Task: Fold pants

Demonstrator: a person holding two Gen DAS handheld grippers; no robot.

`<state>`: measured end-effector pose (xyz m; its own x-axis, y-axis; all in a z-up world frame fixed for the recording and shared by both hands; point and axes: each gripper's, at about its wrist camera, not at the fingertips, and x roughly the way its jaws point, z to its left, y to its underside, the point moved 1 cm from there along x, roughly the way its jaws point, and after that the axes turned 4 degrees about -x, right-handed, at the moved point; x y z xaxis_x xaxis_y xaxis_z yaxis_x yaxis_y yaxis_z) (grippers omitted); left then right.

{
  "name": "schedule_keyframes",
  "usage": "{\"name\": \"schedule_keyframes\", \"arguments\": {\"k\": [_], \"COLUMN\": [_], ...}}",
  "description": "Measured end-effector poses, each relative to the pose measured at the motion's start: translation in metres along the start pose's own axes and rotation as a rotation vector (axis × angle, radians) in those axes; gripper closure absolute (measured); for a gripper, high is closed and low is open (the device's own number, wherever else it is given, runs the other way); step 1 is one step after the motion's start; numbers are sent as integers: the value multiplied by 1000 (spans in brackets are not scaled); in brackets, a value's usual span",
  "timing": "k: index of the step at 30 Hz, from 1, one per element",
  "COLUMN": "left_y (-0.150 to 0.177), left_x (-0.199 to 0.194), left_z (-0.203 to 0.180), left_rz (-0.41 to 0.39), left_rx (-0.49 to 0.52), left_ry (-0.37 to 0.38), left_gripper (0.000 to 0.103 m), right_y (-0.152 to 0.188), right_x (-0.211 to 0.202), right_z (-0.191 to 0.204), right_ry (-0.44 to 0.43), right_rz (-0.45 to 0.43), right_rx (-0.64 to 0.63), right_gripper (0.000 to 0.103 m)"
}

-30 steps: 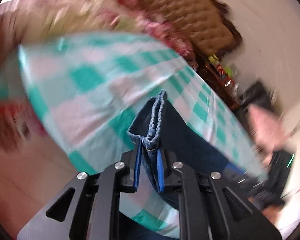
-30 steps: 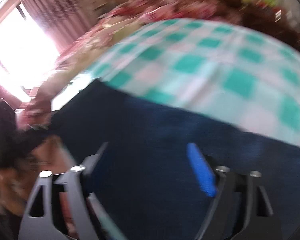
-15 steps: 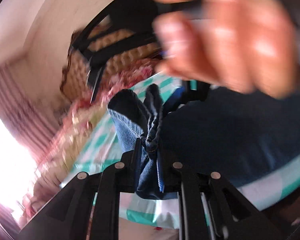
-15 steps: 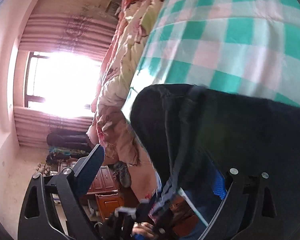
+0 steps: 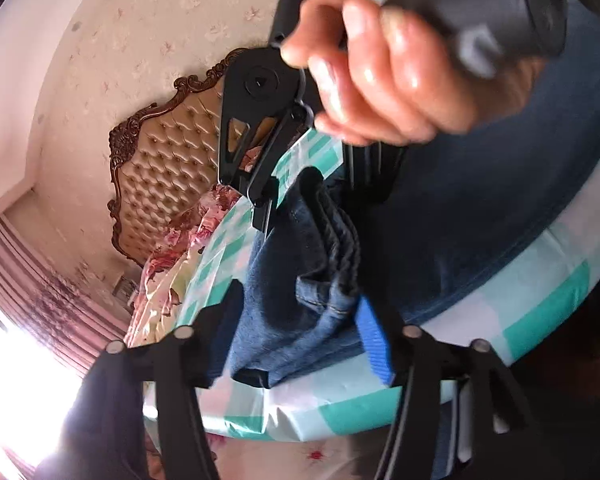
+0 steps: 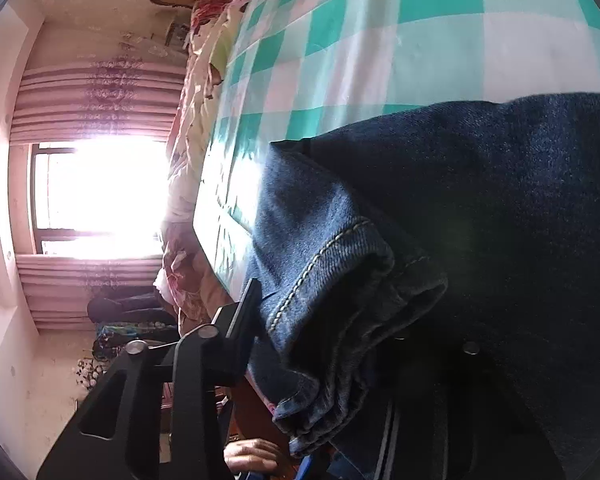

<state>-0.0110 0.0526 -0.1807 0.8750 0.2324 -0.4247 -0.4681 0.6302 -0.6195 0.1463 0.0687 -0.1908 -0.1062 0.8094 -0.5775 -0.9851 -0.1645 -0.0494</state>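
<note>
Dark blue jeans (image 5: 480, 200) lie on a green-and-white checked bed cover (image 5: 540, 292). Their bunched leg hems (image 5: 324, 272) sit between the fingers of my left gripper (image 5: 300, 320), whose jaws are opening; the blue pad (image 5: 374, 340) stands off the denim. Just beyond, a hand (image 5: 380, 80) holds my right gripper (image 5: 308, 192). In the right wrist view the stitched hems (image 6: 340, 280) fill my right gripper (image 6: 340, 304). Its jaws are closing, the left finger (image 6: 252, 300) lies against the fold, and the other finger is hidden under the jeans (image 6: 480, 200).
A tufted headboard (image 5: 168, 168) and a floral quilt (image 5: 172, 264) lie past the checked cover (image 6: 380, 40). A bright window (image 6: 96, 192) with pink curtains (image 6: 92, 92) glares at the left. The bed's edge drops off beside the hems.
My left gripper swung over to the right gripper and rolled, then its jaws parted off the hem. The right jaws, wide apart before, have come in around the same hems.
</note>
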Motion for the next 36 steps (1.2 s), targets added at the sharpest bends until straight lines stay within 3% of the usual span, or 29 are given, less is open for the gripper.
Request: {"name": "schedule_keyframes", "arguments": {"k": [2, 4, 5, 12, 16, 19, 22, 24, 26, 27, 28, 30, 36], "left_y": [2, 1, -1, -45, -70, -84, -91, -96, -103, -106, -110, -115, -142], "left_x": [9, 19, 25, -10, -21, -25, -20, -19, -24, -25, -26, -30, -45], "left_z": [0, 1, 3, 17, -16, -47, -71, -79, -84, -87, -90, -98, -117], "left_rz": [18, 48, 49, -61, -111, -129, -120, -115, -134, -142, -144, -152, -202], "left_rx": [13, 13, 13, -83, -59, -41, -12, -16, -14, -9, -4, 14, 12], "left_ry": [40, 81, 79, 66, 113, 168, 196, 209, 212, 215, 217, 215, 213], "left_gripper": [48, 77, 82, 83, 83, 84, 84, 84, 84, 84, 84, 85, 85], "right_y": [-1, 0, 0, 0, 17, 30, 38, 44, 50, 51, 52, 51, 50], "right_x": [-1, -5, -8, -66, -108, -127, -130, -136, -143, -144, -145, -151, -191], "right_z": [4, 5, 5, 22, 4, -32, -65, -78, -83, -82, -80, -78, -66], "right_ry": [-17, -28, -32, -6, 69, 103, 126, 133, 86, 78, 86, 90, 113], "right_rz": [5, 7, 7, -58, -116, -133, -155, -178, -204, -211, -215, -223, -280], "right_rx": [-3, -5, -6, -66, -66, -22, 42, 59, 58, 47, 32, 16, -51], "right_gripper": [74, 81, 86, 89, 89, 89, 76, 54, 36, 36, 37, 74, 83]}}
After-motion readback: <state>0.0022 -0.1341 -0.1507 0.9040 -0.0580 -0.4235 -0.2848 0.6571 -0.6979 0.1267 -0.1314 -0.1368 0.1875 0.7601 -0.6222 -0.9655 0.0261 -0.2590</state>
